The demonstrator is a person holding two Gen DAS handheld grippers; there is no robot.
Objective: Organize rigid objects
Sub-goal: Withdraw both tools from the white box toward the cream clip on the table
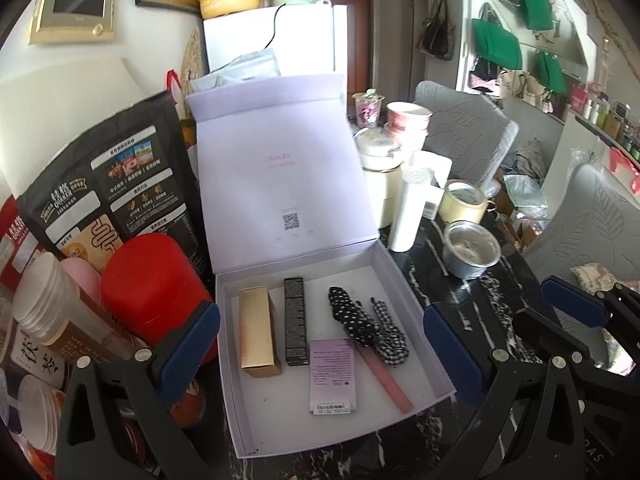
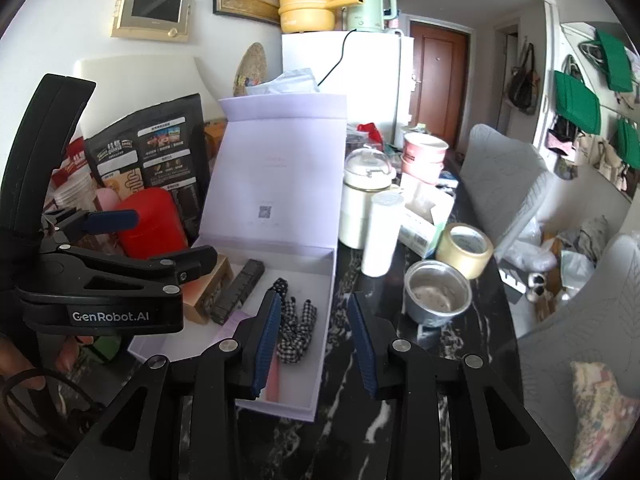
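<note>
left gripper [image 1: 322,344]: nearest the lens, jaws spread wide, nothing between the pads. hovers above the open box, not touching anything in it.
red canister [image 1: 154,286]: left of the box, just beside its left wall, outside it. not sorted.
stacked cups [image 1: 44,296]: far-left clutter, outside the box.
box [image 1: 408,280]: pale lilac, lid [image 1: 276,160] propped upright at the far side, tray open on the dark marble table [image 1: 492,312].
gold carton [image 1: 258,330]: lying flat in the left of the tray, long axis near-to-far. placed.
black carton [image 1: 295,320]: just right of the gold one, parallel to it, looks to be touching or nearly so. placed.
lilac card [image 1: 331,376]: flat on the tray floor, near-centre, label end toward the near edge.
scrunchies [image 1: 368,328]: spotted one and checked one, right half of the tray, lying over the far end of a pink strip [image 1: 390,378].
right gripper [image 2: 314,334]: jaws at a narrow gap and empty, over the tray's right wall.
white tube [image 2: 380,232]: upright on the table right of the box, outside.
metal cup [image 2: 436,296]: right of the box, near side, outside.
tape roll [image 2: 464,250]: just beyond the cup, outside.
progress: roughly half by my read. tray holds several items in rows with free floor left; both claws empty, so next pick likely from the loose items either side.
</note>
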